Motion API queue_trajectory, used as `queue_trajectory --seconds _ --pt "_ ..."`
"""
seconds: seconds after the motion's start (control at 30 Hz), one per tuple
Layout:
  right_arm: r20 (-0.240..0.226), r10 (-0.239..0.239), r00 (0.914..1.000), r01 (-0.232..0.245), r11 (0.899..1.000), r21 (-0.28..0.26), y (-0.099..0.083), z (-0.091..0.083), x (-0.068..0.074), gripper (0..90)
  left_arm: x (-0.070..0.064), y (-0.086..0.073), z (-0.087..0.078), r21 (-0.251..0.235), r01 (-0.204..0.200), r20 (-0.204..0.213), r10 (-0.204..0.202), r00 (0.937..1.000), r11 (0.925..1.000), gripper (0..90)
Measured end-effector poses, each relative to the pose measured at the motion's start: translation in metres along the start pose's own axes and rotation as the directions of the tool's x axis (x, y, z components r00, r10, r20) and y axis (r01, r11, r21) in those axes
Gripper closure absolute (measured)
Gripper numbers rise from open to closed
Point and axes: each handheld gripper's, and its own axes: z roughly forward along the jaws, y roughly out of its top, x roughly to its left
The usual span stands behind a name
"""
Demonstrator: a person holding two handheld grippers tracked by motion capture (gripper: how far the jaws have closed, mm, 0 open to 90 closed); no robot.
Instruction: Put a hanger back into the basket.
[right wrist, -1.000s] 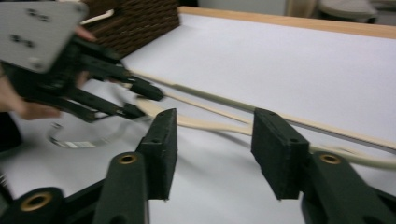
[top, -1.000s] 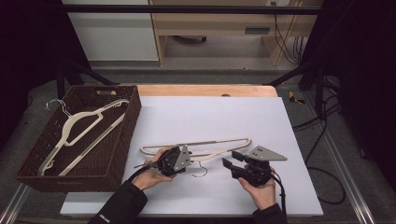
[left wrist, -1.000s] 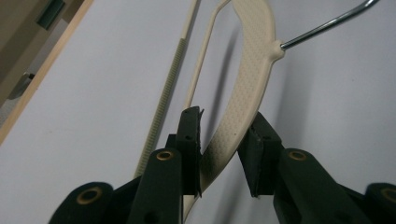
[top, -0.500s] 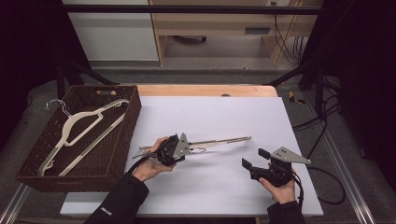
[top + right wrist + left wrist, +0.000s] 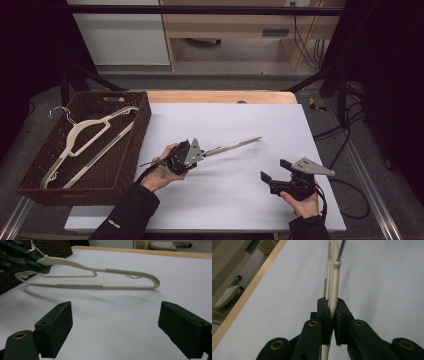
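A: Left gripper (image 5: 184, 156)?
B: Jaws pinching the cream hanger (image 5: 100, 277), lifted edge-on over the white table (image 5: 240, 130).
A: Right gripper (image 5: 276, 175)?
B: Jaws spread, nothing held. Its own view shows the hanger's full outline; the high view, a thin bar.

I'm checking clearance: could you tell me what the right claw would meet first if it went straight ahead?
Probably the cream hanger held by the left claw; the right claw is open, with bare white table before it. Depth is uncertain.

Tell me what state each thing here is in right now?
Left gripper: fingers shut on the held hanger.
Held hanger: lifted off the table, turned on edge.
Right gripper: fingers open, holding nothing.
Basket: holds a second hanger lying flat inside.
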Motion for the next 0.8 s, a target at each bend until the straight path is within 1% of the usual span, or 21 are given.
queue_trajectory --seconds 0.03,0.07,0.1,0.13,0.23,0.27,0.3,0.33,0.37,0.4,0.47,0.5,0.57,0.6,0.63,0.67,0.7,0.73,0.8 --pt "0.002 0.005 1.0000 -0.005 1.000 -0.002 0.000 0.000 0.000 12.6 0.002 0.001 -0.003 0.018 -0.014 0.004 0.014 0.9999 0.9997 85.0" --pt "0.000 0.002 1.0000 -0.002 1.000 -0.002 0.000 -0.001 0.000 12.6 0.003 0.001 -0.004 0.022 -0.012 0.008 0.012 0.9999 0.9997 85.5" --pt "0.002 0.003 1.0000 -0.003 1.000 -0.003 0.000 -0.001 0.000 12.5 0.001 0.001 -0.004 -0.003 0.026 0.006 -0.026 0.9996 0.9996 85.7" --pt "0.005 0.010 0.9999 -0.010 1.000 -0.003 0.000 -0.001 0.000 12.4 0.003 0.001 -0.006 -0.006 0.043 0.014 -0.043 0.9990 0.9991 85.8" --pt "0.005 0.006 1.0000 -0.006 1.000 -0.007 0.000 -0.003 -0.002 12.1 0.006 0.000 -0.011 -0.013 0.086 0.026 -0.086 0.9960 0.9962 85.9" --pt "0.006 0.005 1.0000 -0.005 1.000 -0.007 0.001 -0.003 -0.002 12.0 0.007 0.000 -0.014 -0.007 0.088 0.020 -0.088 0.9959 0.9961 86.0" --pt "0.005 0.010 0.9999 -0.010 1.000 -0.007 0.001 -0.004 -0.002 11.9 0.007 0.001 -0.015 -0.016 0.106 0.020 -0.105 0.9942 0.9943 86.0" --pt "0.008 0.009 0.9999 -0.009 1.000 -0.009 0.001 -0.005 -0.003 11.8 0.007 0.001 -0.017 -0.016 0.114 0.018 -0.114 0.9933 0.9933 86.0" --pt "0.002 0.005 1.0000 -0.005 1.000 -0.014 0.001 -0.006 -0.003 11.7 0.008 0.001 -0.020 -0.021 0.131 0.022 -0.131 0.9911 0.9911 86.0" --pt "0.009 0.019 0.9998 -0.019 1.000 -0.016 0.002 -0.006 -0.002 11.4 0.008 0.001 -0.022 -0.028 0.146 0.023 -0.146 0.9891 0.9888 86.0" --pt "0.008 0.011 0.9999 -0.011 1.000 -0.018 0.002 -0.009 -0.004 10.7 0.010 0.003 -0.030 -0.041 0.187 0.026 -0.186 0.9822 0.9816 86.0" --pt "0.011 0.011 0.9999 -0.011 1.000 -0.021 0.002 -0.010 -0.004 10.6 0.010 0.003 -0.033 -0.044 0.198 0.027 -0.197 0.9800 0.9792 86.0" --pt "0.019 0.015 0.9997 -0.015 1.000 -0.025 0.003 -0.012 -0.005 9.9 0.012 0.005 -0.042 -0.061 0.242 0.031 -0.240 0.9703 0.9684 86.0" --pt "0.018 0.013 0.9997 -0.012 0.999 -0.032 0.003 -0.013 -0.006 9.9 0.013 0.006 -0.048 -0.058 0.241 0.027 -0.240 0.9705 0.9688 86.0" --pt "0.021 0.018 0.9996 -0.017 0.999 -0.034 0.003 -0.014 -0.007 9.8 0.013 0.007 -0.051 -0.075 0.263 0.026 -0.262 0.9647 0.9619 86.0" --pt "0.023 0.021 0.9995 -0.020 0.999 -0.036 0.003 -0.015 -0.007 9.7 0.014 0.008 -0.057 -0.074 0.268 0.028 -0.266 0.9635 0.9607 86.0" --pt "0.017 0.018 0.9997 -0.017 0.999 -0.040 0.003 -0.016 -0.008 9.6 0.014 0.009 -0.061 -0.098 0.295 0.034 -0.293 0.9556 0.9505 86.0" --pt "0.022 0.018 0.9996 -0.018 0.999 -0.041 0.003 -0.016 -0.008 9.5 0.015 0.011 -0.069 -0.110 0.308 0.039 -0.305 0.9514 0.9451 86.0" --pt "0.026 0.022 0.9994 -0.020 0.999 -0.041 0.004 -0.018 -0.009 9.3 0.017 0.015 -0.081 -0.132 0.306 0.048 -0.303 0.9519 0.9426 86.0"
